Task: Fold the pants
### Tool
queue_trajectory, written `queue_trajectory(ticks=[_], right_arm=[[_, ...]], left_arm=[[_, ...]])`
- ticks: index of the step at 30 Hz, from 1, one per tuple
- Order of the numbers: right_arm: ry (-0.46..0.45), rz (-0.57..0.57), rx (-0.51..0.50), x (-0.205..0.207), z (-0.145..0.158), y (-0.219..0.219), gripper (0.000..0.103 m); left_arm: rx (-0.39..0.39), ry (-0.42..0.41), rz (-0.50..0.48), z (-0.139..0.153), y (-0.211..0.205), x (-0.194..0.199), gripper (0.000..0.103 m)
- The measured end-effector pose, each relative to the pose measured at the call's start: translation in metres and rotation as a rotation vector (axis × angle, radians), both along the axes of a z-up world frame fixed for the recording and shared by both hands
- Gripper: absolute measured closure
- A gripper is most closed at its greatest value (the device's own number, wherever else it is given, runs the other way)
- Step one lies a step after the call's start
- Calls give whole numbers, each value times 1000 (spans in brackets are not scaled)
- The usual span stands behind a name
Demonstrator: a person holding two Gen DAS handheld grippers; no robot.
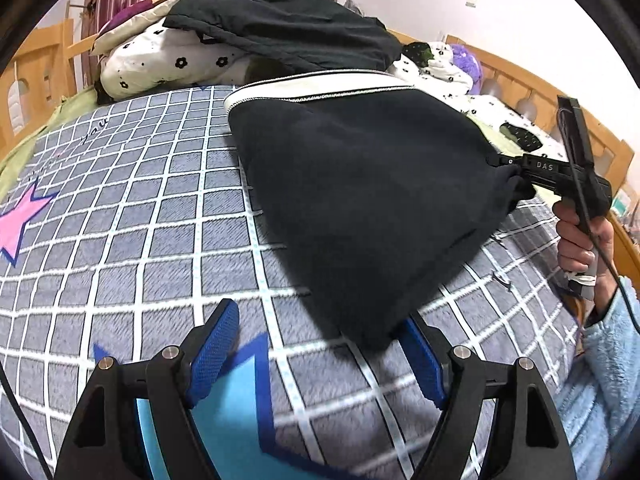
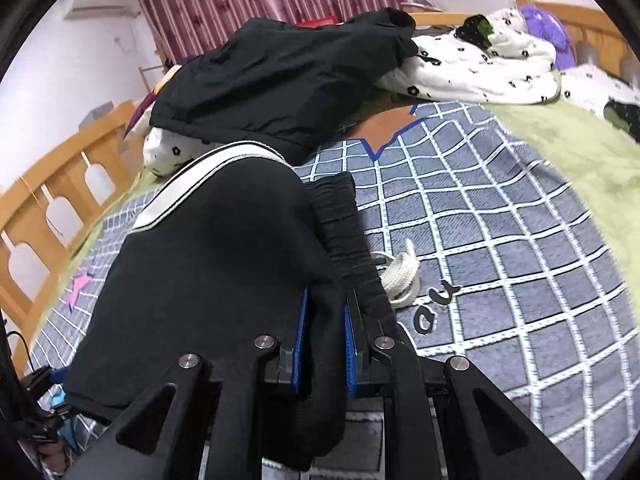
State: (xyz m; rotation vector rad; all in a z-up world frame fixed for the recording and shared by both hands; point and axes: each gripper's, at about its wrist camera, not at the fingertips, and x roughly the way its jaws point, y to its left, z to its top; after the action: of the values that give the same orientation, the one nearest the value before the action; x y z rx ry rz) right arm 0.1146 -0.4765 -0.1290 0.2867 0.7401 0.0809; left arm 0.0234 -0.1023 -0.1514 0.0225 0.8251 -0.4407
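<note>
The black pants (image 1: 360, 200) with a white side stripe (image 1: 320, 84) hang lifted over the checked blanket. My right gripper (image 1: 508, 166) is shut on the pants' waist end and holds it up at the right. In the right wrist view the black cloth (image 2: 224, 272) is pinched between the blue pads of my right gripper (image 2: 325, 344), with the ribbed waistband (image 2: 344, 232) and white drawstring (image 2: 400, 276) beside it. My left gripper (image 1: 320, 348) is open, with the pants' lower corner hanging between its blue fingers (image 1: 216, 344); I cannot tell whether it touches them.
A grey checked blanket (image 1: 140, 220) with star prints covers the bed. A pile of dark clothes (image 1: 280, 24) lies on flowered bedding (image 1: 160, 60) at the back. A wooden bed rail (image 2: 60, 200) runs along the sides. A purple plush (image 2: 544, 28) sits at the far right.
</note>
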Motion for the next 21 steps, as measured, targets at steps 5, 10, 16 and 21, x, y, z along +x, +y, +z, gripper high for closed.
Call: queue_trajectory(ticks=[5,10,16,21], right_arm=[[-41,-18,-115,-19,23,9,86],[-146,13,-99,-32,38,24,79],[48,54,-273,-10,-8,39,83],[51,60,-213,-18,-2,32,83]], left_arm=[[-56,-29,27,15,19,-10,25],[-65,-51,65,35,5,13,27],[38,60,59,-8,-28,43,24],[-66,148,58,-7,-10,49,23]])
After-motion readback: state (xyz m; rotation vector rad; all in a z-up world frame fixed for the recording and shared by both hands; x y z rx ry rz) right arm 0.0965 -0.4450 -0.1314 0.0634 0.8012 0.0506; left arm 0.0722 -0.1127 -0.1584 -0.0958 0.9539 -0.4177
